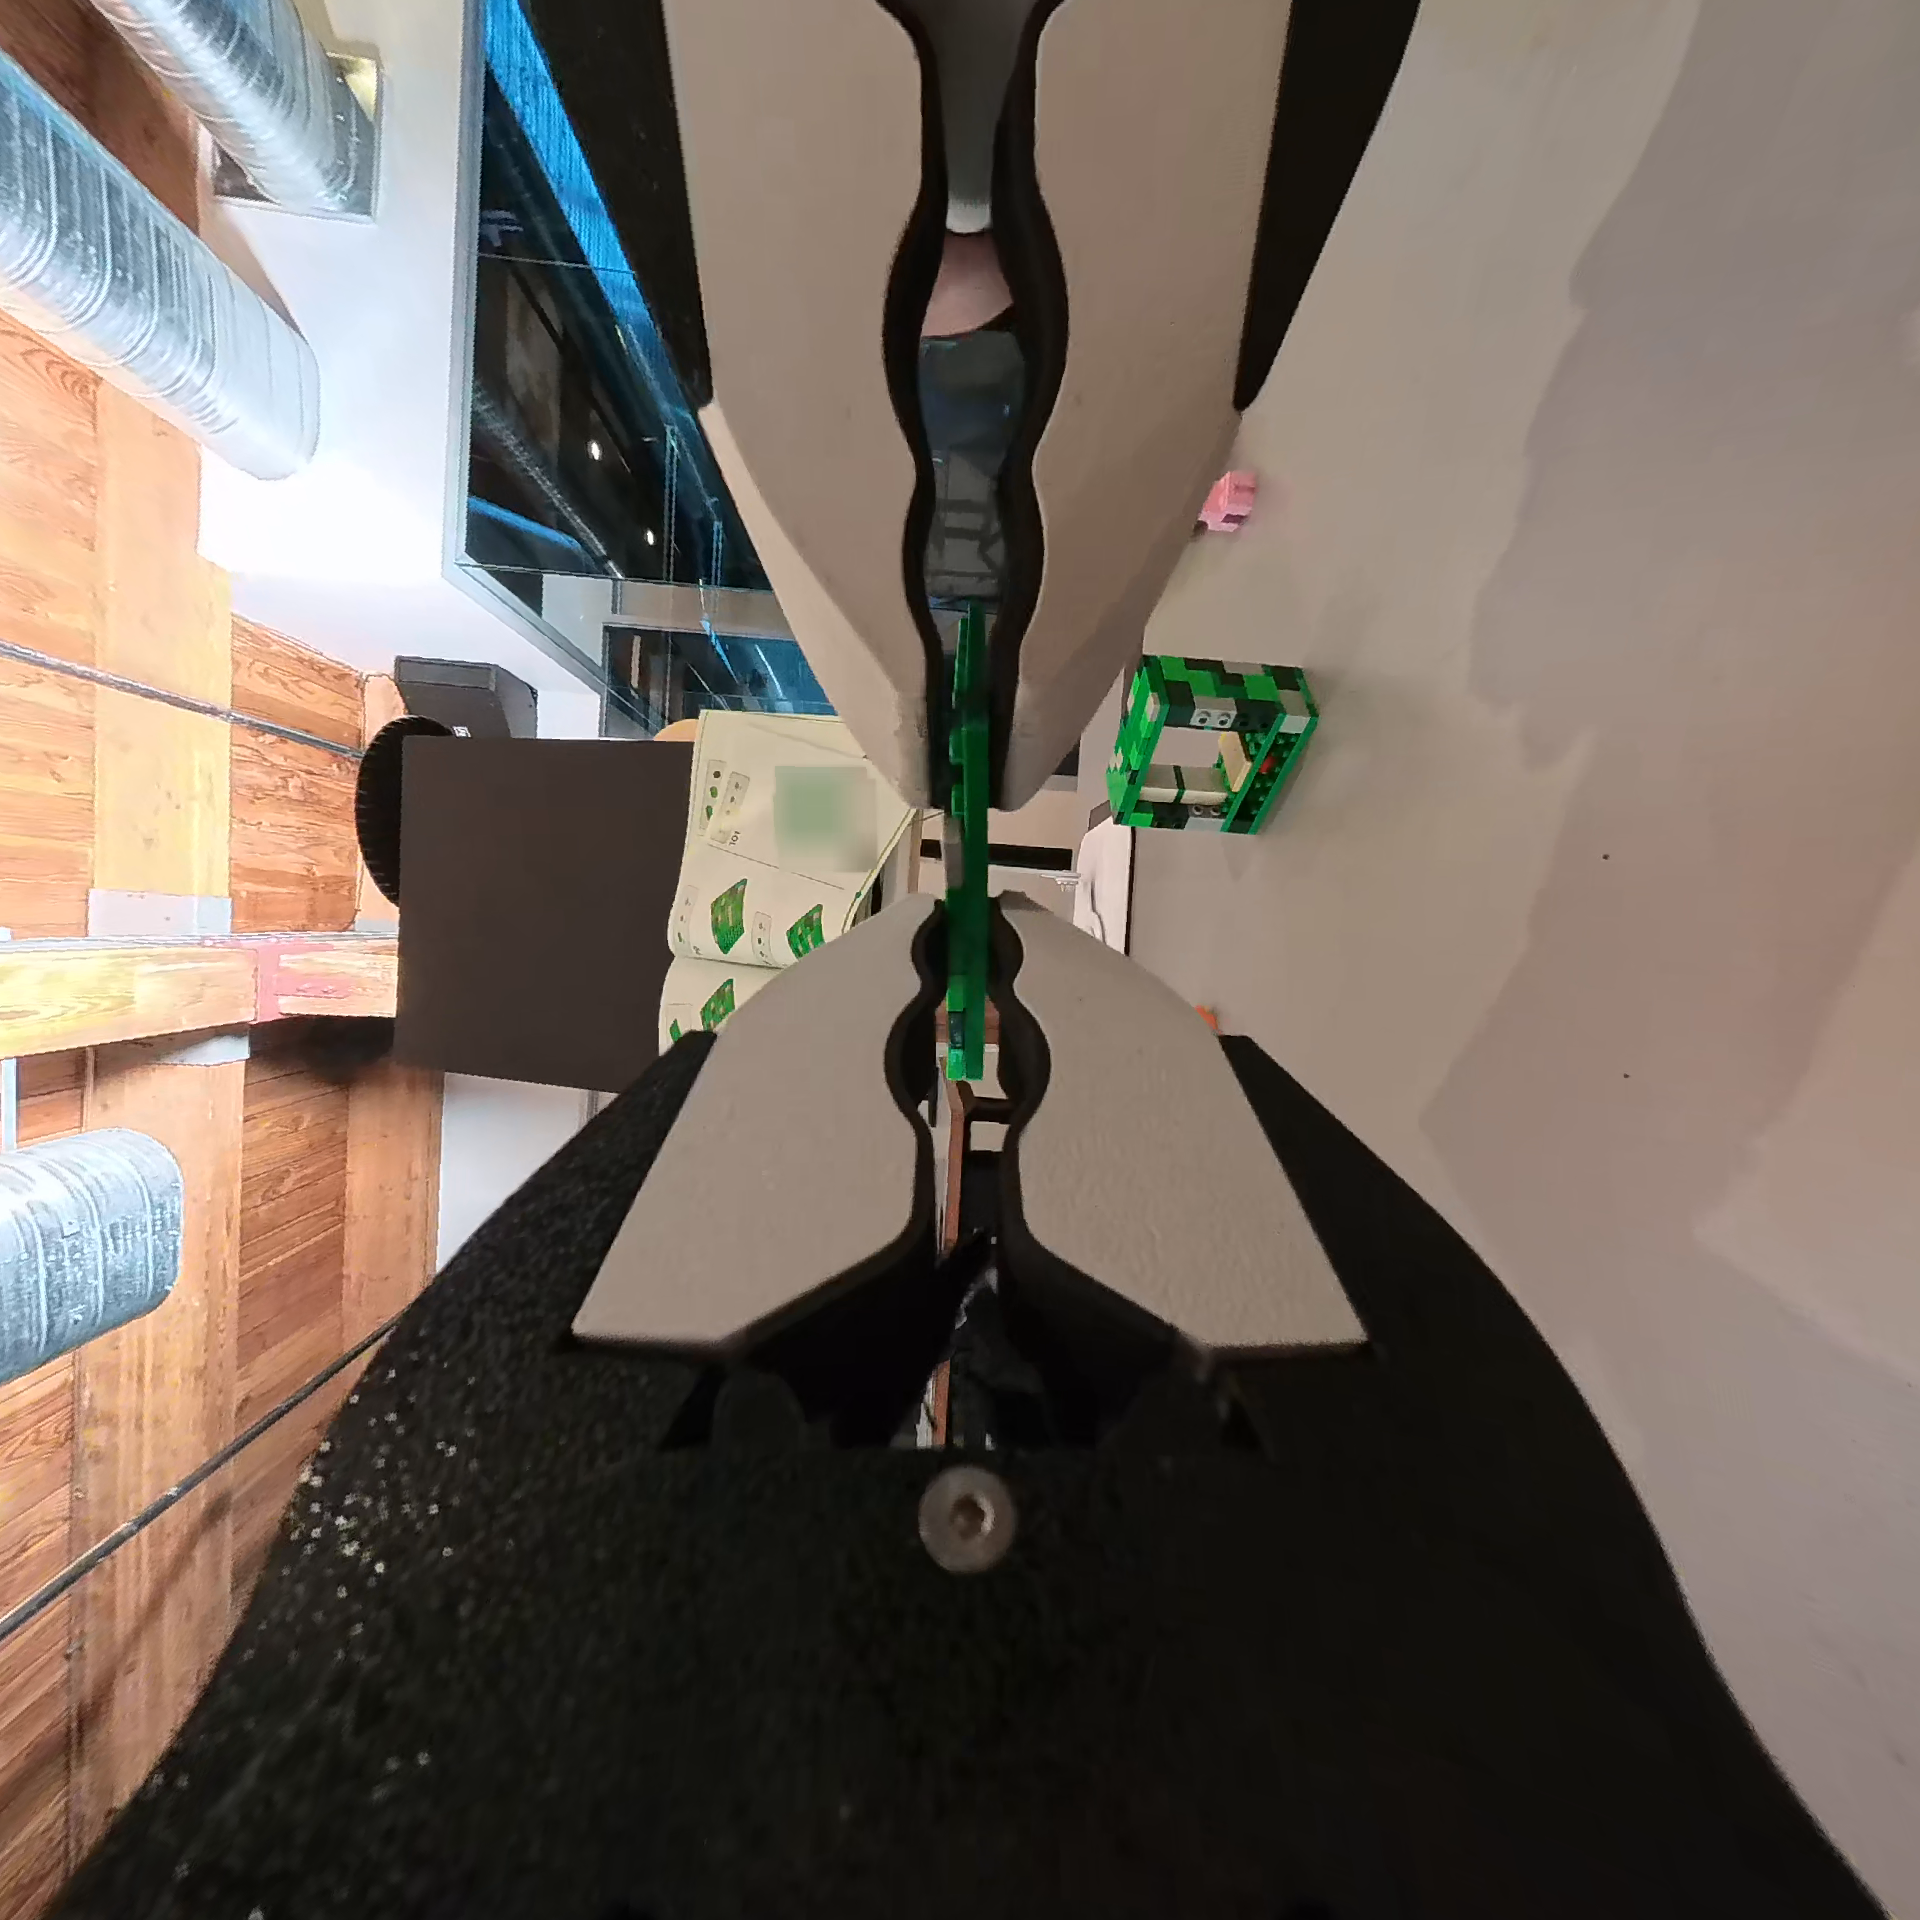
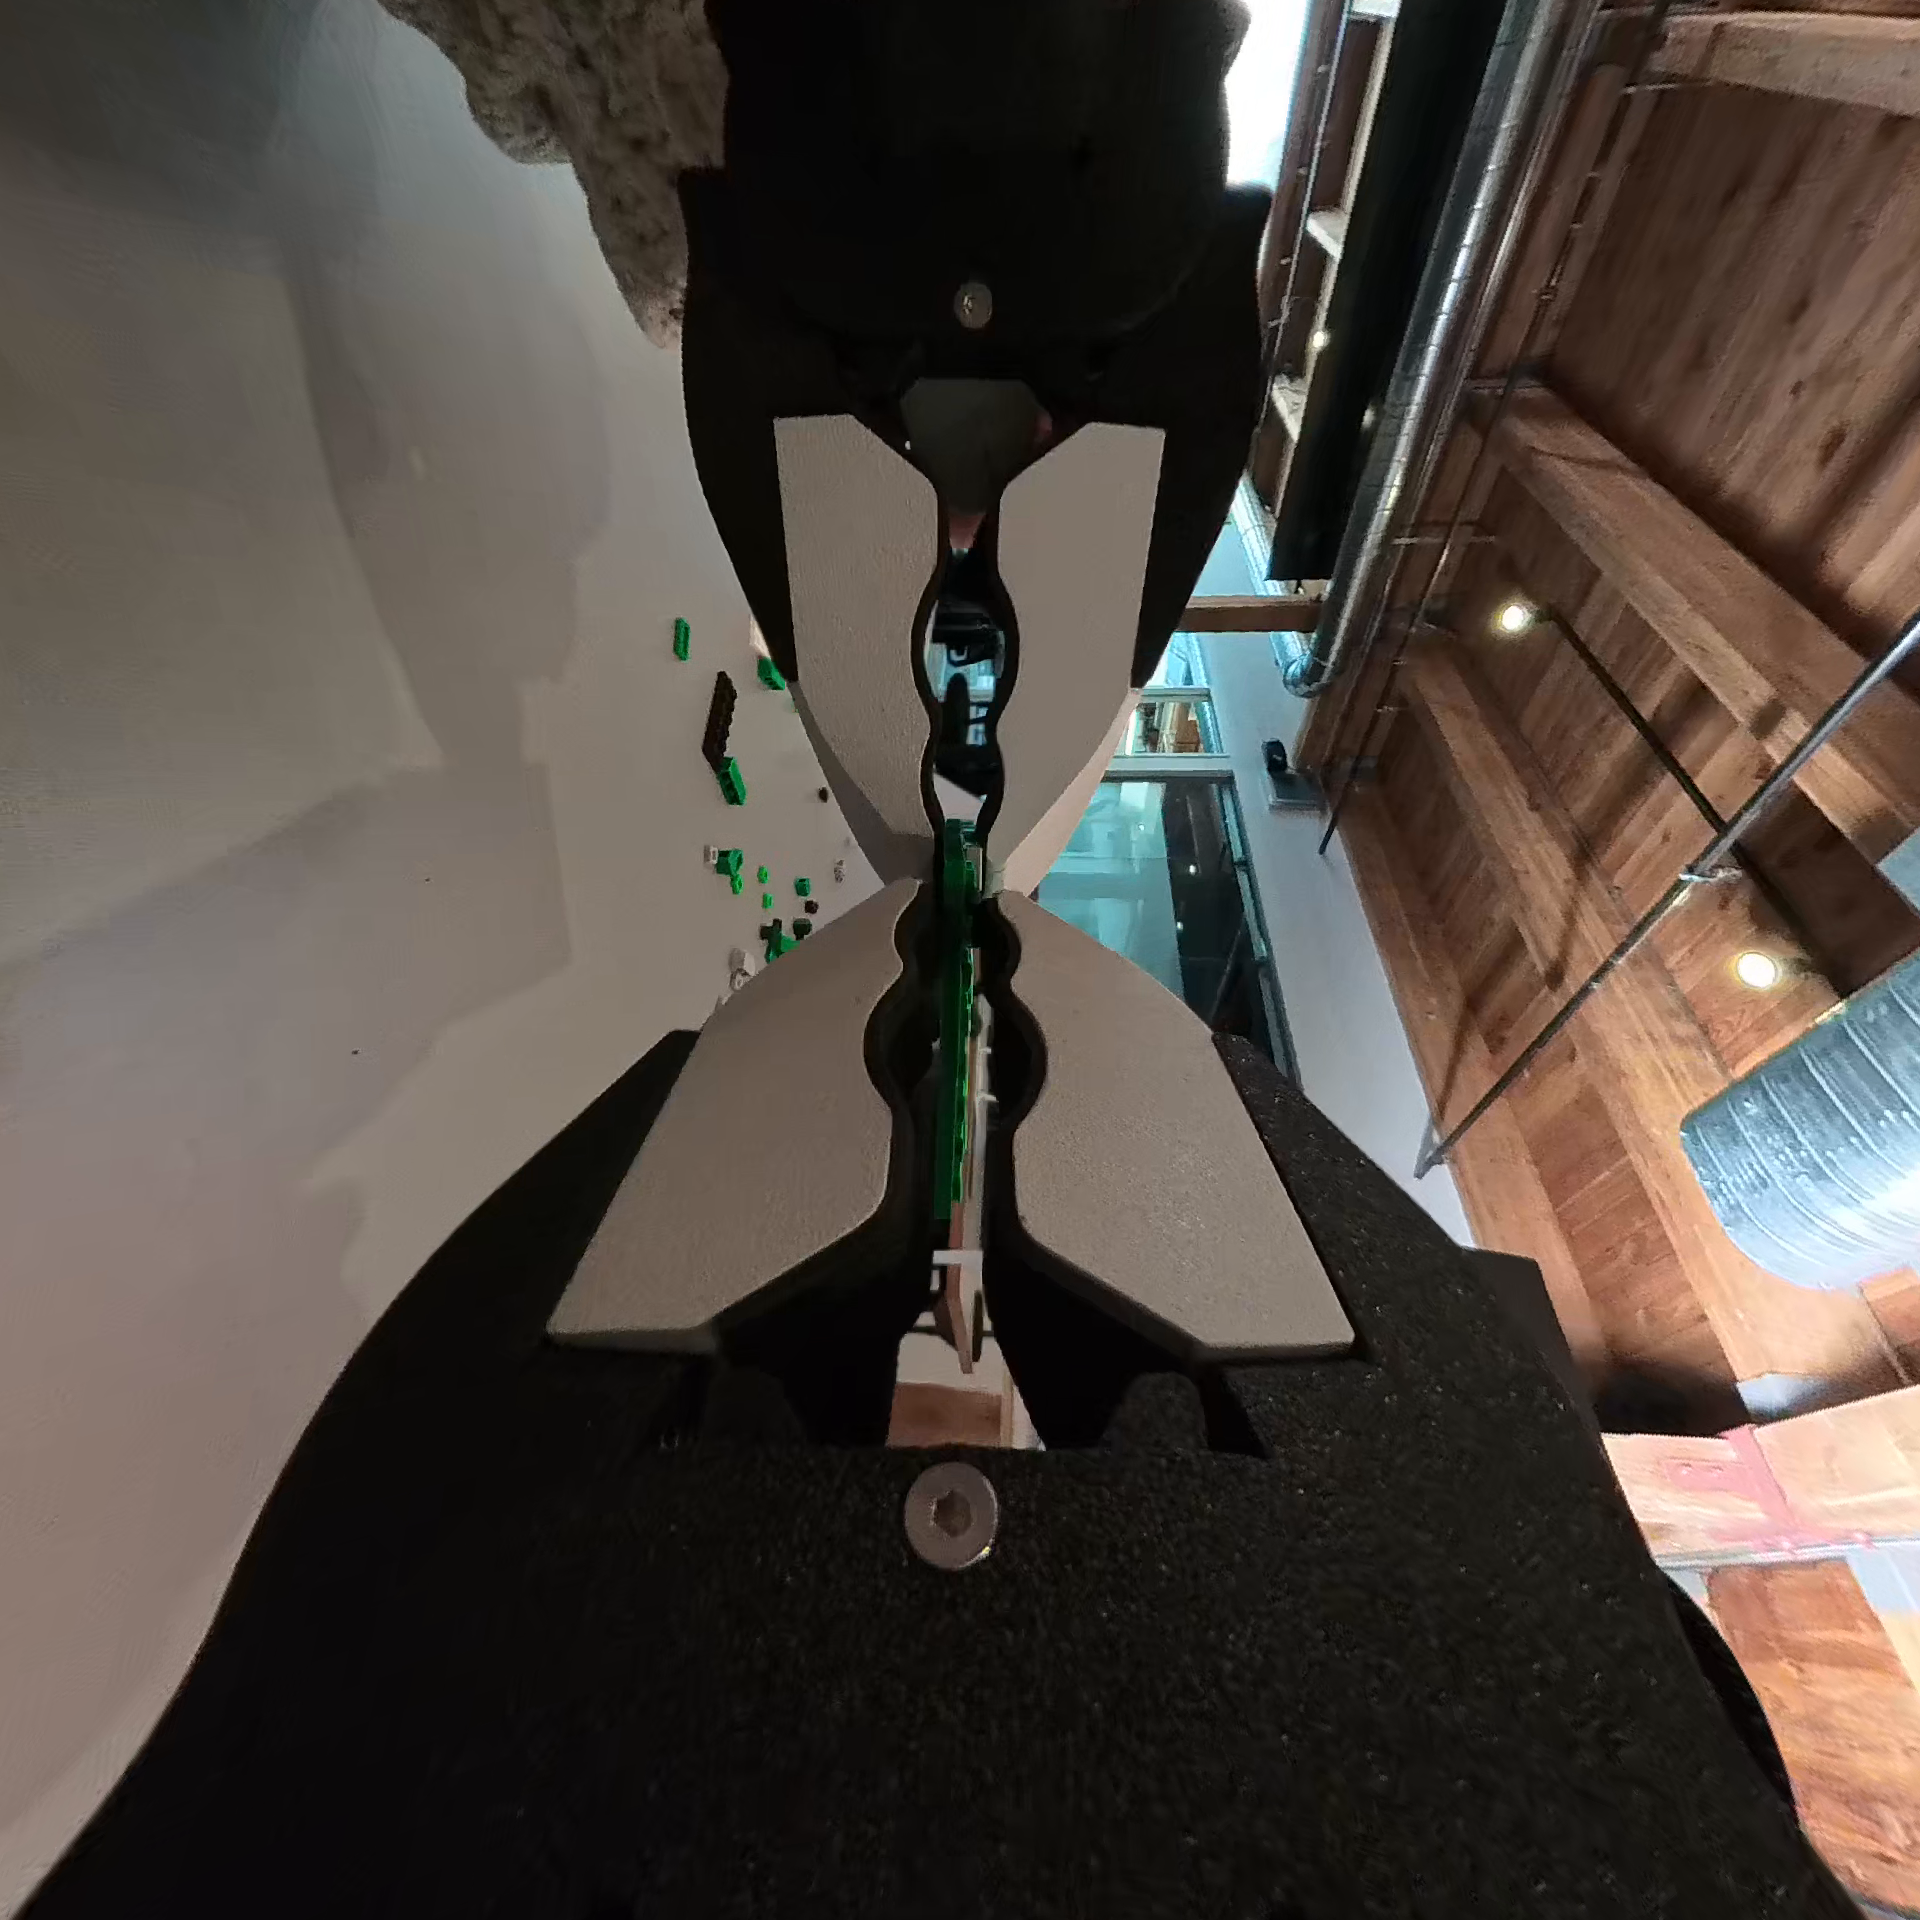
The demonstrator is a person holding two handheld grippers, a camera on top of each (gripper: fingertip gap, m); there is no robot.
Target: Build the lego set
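Note:
A thin green lego plate assembly (image 1: 971, 862) is held edge-on in the air between both grippers, which face each other tip to tip. In the left wrist view my left gripper (image 1: 966, 925) is shut on one end of the plate and the right gripper (image 1: 966, 795) is shut on the other end. In the right wrist view my right gripper (image 2: 956, 909) clamps the plate (image 2: 954, 1039) and the left gripper (image 2: 961, 847) meets it from the far side. A partly built green, grey and black lego cube (image 1: 1210, 743) stands on the white table (image 1: 1558, 935).
An open instruction booklet (image 1: 769, 842) stands beyond the grippers. A small pink piece (image 1: 1231, 501) lies on the table. Several loose green and dark bricks (image 2: 727, 769) are scattered on the white table (image 2: 312, 727). A fuzzy sleeve (image 2: 582, 104) shows behind the left gripper.

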